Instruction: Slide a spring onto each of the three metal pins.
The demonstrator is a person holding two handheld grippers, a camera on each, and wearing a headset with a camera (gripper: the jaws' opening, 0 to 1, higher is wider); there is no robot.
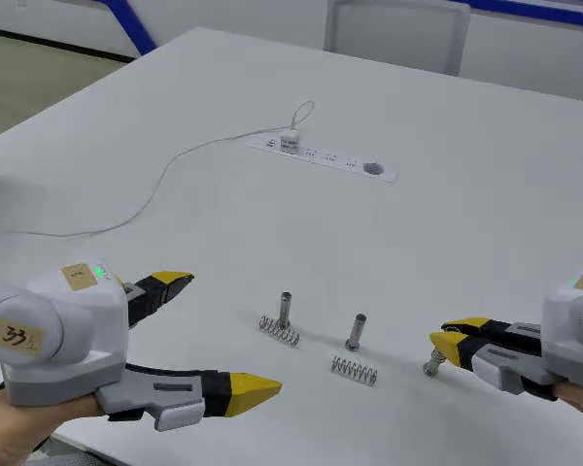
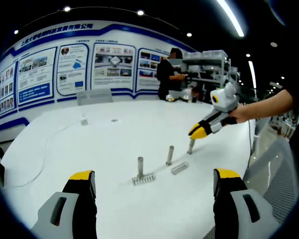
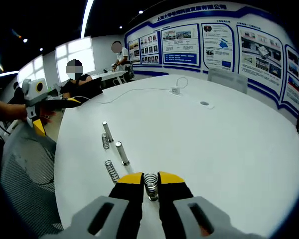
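Right fingers (image 3: 127, 185) around one spring (image 3: 150, 183)

Light comes down bright and even from overhead. Ceiling strips (image 2: 230, 18) and small spots burn white above me in both gripper views, and a window (image 3: 78, 52) washes out pale. The table (image 1: 447, 243) reads flat white with a soft sheen. Shadows are faint — a short grey smear beside each pin (image 1: 285, 309), a darker patch under my left gripper (image 1: 233, 333). The head view is sharp mid-table and softer at my near hand. Both gripper views bow hard toward the edges — posters (image 2: 70, 69) curve. The spring (image 3: 150, 186) pinched in my right gripper (image 3: 150, 175) stays crisp, while the jaw bases by the lens blur.
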